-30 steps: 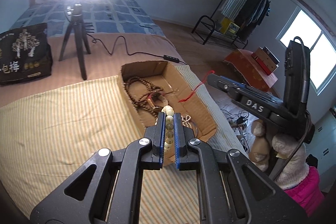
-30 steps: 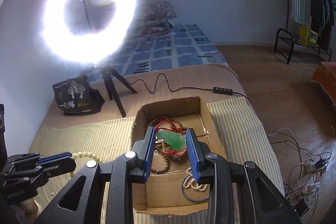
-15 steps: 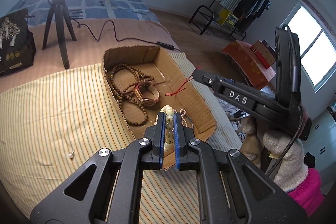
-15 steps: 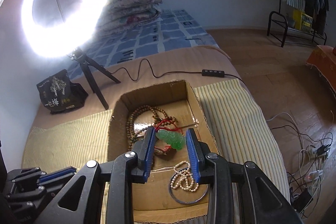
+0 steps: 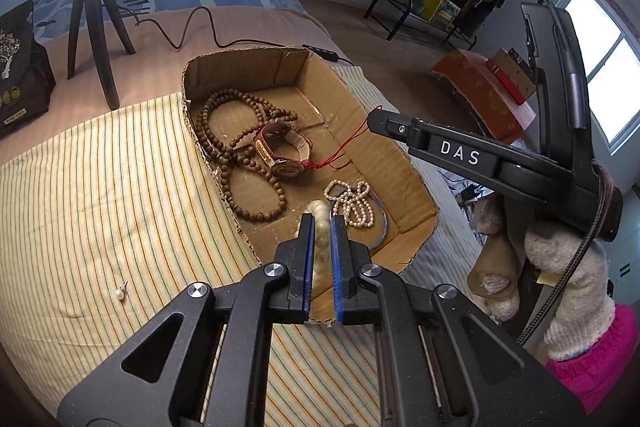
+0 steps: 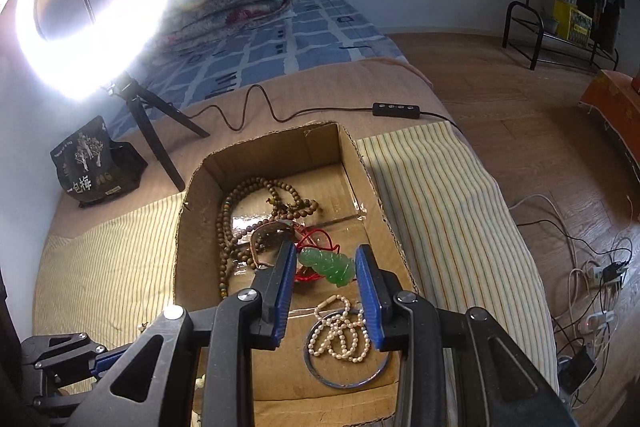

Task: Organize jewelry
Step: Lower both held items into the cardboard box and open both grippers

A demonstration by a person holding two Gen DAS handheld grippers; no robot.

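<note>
A cardboard box [image 5: 404, 163] [image 6: 192, 239] lies on the striped cloth. It holds brown bead strings [image 5: 224, 155] [image 6: 228, 227], a watch [image 5: 284, 151], a pearl strand [image 5: 354, 203] [image 6: 340, 331] and a metal bangle [image 6: 348, 379]. My left gripper [image 5: 321, 227] is shut on a cream bead bracelet [image 5: 320, 223] above the box's near end. My right gripper [image 6: 326, 263] is shut on a green jade pendant [image 6: 328, 265] with a red cord [image 5: 352, 147], over the box. The right gripper also shows in the left wrist view [image 5: 384, 121].
A small pearl earring [image 5: 119, 294] lies on the striped cloth [image 5: 100, 207] left of the box. A ring light on a tripod [image 6: 160, 131], its cable and switch [image 6: 396, 109] and a black bag [image 6: 96, 167] stand behind. Floor cables [image 6: 592, 287] lie right.
Both grippers have moved forward and down over the box with their loads. The views tilted down, so more of the box floor shows.
</note>
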